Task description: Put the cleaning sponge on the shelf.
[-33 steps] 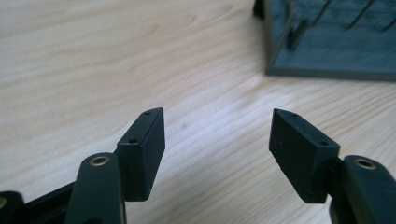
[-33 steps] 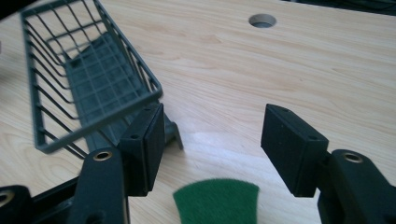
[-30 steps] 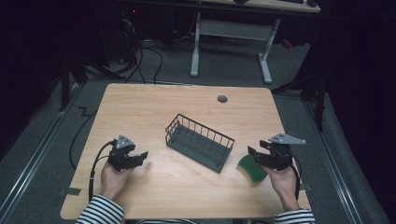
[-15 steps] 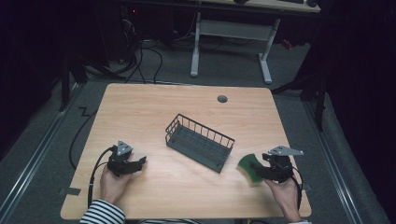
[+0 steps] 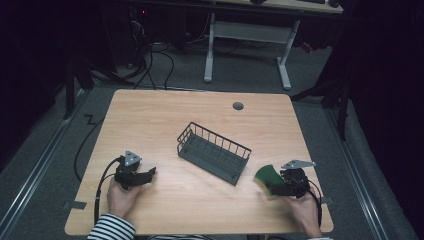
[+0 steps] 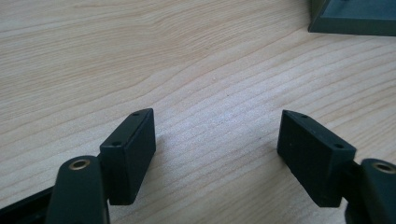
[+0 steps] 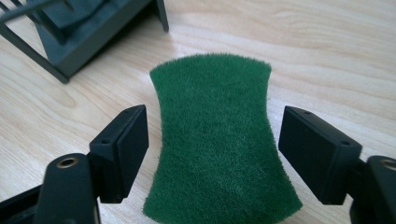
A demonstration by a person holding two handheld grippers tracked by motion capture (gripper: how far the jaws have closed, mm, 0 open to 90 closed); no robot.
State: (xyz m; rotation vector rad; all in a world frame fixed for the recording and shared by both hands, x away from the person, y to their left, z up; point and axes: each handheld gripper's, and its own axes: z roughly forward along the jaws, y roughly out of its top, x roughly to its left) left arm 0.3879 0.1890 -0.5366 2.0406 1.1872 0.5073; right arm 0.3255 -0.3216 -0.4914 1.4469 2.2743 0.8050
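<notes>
Green scouring pad lies flat on the worktop near its right front corner, just beside the near right end of the dark wire basket and apart from it. Right claw sits low over the pad, jaws wide and straddling it; they have just been opening, with the pad between them, a gap on each side, and neither pad of the claw pressing the fibre. In the high view the pad pokes out to the left of the right claw. Left claw hovers close over bare wood at the left front, jaws wide, holding nothing; the basket's base corner shows far off in that view. High view puts this left claw well apart from the basket. Likely step: pinching the pad for a lift toward the basket. Risks, as judged: 1) the pad is thin and soft, so jaws closing too high could skim its nap and come up empty; 2) closing across the waisted middle could fold or buckle it, giving a floppy hold that droops and catches the basket's wire rim; 3) jaws driven too low could scrape the wood and push the pad forward; 4) the basket stands loose and angled, so a snagged pad could shove it across the worktop, with the left claw too far off to steady it.
</notes>
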